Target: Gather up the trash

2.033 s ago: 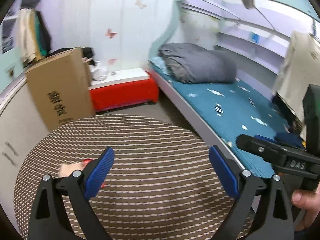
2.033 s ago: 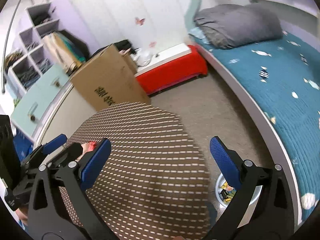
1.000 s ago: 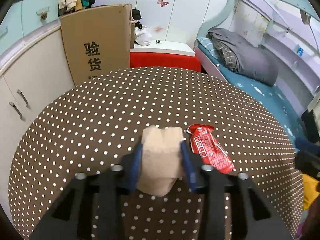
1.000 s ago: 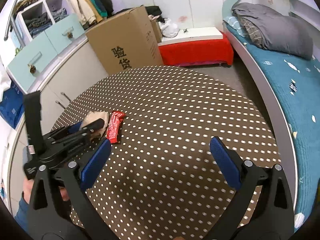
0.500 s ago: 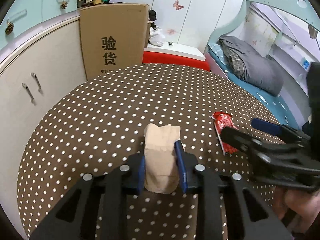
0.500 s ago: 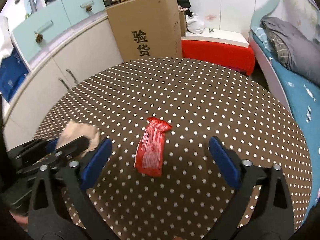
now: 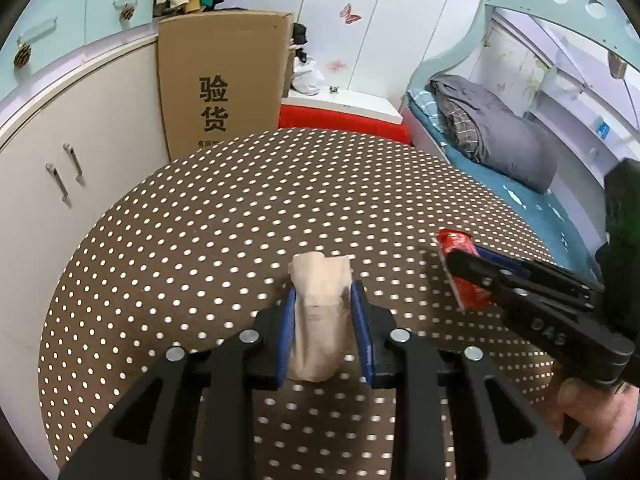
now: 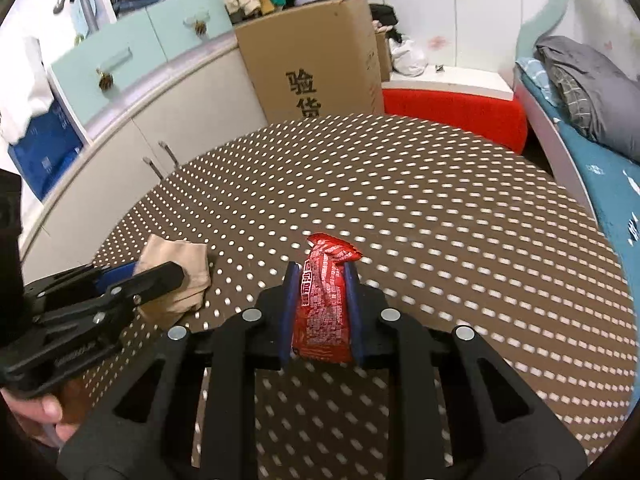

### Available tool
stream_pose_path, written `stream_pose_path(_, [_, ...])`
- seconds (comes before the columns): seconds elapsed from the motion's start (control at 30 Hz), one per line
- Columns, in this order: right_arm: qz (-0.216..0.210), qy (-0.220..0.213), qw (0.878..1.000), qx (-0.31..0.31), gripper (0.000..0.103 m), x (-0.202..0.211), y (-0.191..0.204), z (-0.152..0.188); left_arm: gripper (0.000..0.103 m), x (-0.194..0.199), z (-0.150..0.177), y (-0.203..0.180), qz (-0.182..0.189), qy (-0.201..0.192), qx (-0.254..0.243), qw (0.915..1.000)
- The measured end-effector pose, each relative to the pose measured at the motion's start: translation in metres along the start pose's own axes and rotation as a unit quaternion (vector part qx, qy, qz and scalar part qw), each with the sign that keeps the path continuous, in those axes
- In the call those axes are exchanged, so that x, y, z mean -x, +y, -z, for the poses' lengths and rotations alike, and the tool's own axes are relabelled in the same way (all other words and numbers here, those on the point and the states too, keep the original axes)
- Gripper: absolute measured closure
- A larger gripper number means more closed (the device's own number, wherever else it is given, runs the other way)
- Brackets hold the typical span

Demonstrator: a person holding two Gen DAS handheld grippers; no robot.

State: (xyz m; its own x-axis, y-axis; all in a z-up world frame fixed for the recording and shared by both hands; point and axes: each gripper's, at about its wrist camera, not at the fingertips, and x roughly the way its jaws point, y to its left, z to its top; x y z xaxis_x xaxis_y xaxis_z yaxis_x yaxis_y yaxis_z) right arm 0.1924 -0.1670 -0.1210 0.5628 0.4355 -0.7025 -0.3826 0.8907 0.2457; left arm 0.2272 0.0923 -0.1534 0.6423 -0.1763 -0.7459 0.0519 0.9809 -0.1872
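Red wrapper (image 8: pixel 322 312) mid-table (image 8: pixel 460 240), dotted cloth open all around

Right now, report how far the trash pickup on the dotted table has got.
Done: nothing looks binned yet, and no bin is in view. In hand: the left tongs are shut on the beige wad; the right tongs have just been closing and now pinch the red wrapper. Left: carry both off the table to a bin.
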Motion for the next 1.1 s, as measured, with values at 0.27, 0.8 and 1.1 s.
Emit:
stream_pose_path(0.27, [0.0, -0.051, 0.997, -0.05, 0.08, 0.069, -0.049, 0.007, 0.08, 0.021, -0.009, -0.05, 0.036, -0.018, -0.03, 0.9987])
stream_pose_path(0.8, [0.018, -0.091, 0.989, -0.114, 0.08, 0.137, -0.119, 0.04, 0.017, 0.033, 0.009, -0.053, -0.031, -0.044, -0.029, 0.9981])
stream_pose_path(1.1, [0.006, -0.085, 0.989, -0.121, 0.08, 0.129, -0.119, 0.047, 0.017, -0.007, 0.009, -0.015, -0.094, -0.002, -0.024, 0.9953])
